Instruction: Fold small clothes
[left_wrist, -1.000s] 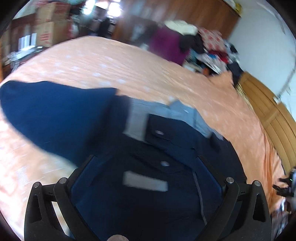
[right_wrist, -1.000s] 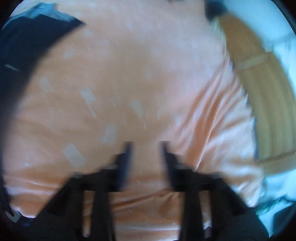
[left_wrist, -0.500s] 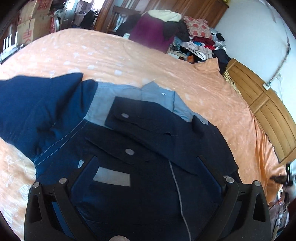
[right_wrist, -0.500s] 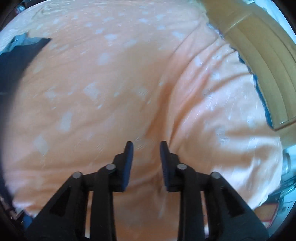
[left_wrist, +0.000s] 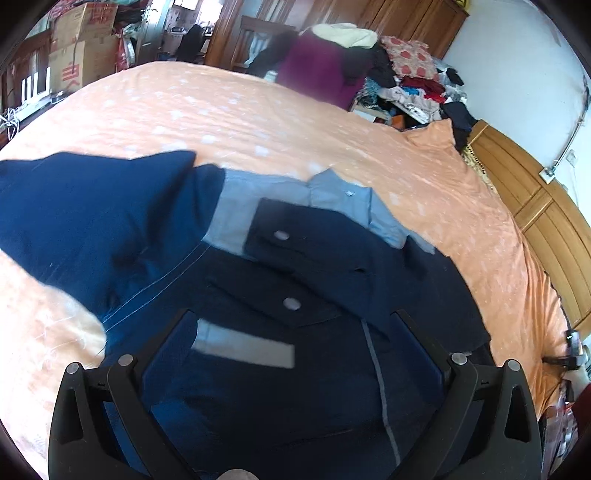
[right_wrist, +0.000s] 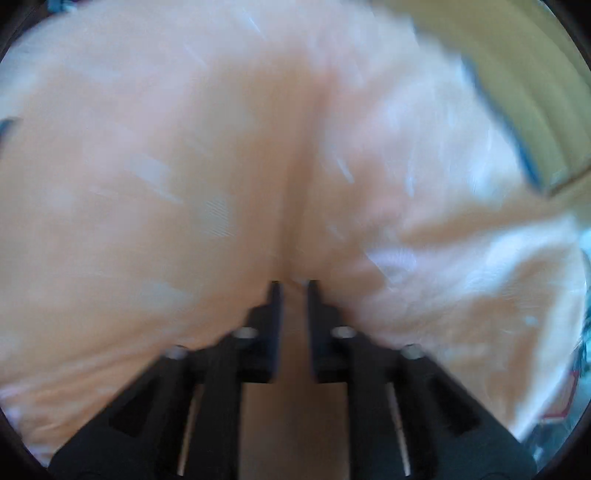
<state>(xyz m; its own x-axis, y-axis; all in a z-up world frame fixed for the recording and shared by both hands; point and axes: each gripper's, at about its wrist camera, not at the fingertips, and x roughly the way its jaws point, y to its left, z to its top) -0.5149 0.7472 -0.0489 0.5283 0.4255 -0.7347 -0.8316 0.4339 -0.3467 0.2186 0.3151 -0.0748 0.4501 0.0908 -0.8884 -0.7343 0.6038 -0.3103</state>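
A navy shirt (left_wrist: 332, 258) with a light blue collar (left_wrist: 332, 192) and snap buttons lies front-up on the orange bedsheet (left_wrist: 221, 110). One sleeve (left_wrist: 92, 214) spreads out to the left. My left gripper (left_wrist: 291, 314) hovers open and wide over the shirt's chest, with nothing between its fingers. In the right wrist view, which is motion-blurred, my right gripper (right_wrist: 293, 284) is close above bare orange sheet (right_wrist: 147, 184), its fingers a narrow gap apart at a crease in the sheet. No shirt shows between them.
A wooden headboard (left_wrist: 535, 206) borders the bed on the right and shows as a blur (right_wrist: 517, 74) in the right wrist view. Beyond the bed are a pile of clothes (left_wrist: 406, 85), a purple garment (left_wrist: 317, 70) and cardboard boxes (left_wrist: 81, 48).
The right gripper's fingers have drawn much closer together and it has dropped nearer the sheet, moving fast. The left gripper has held open over the shirt with a small shift of view.
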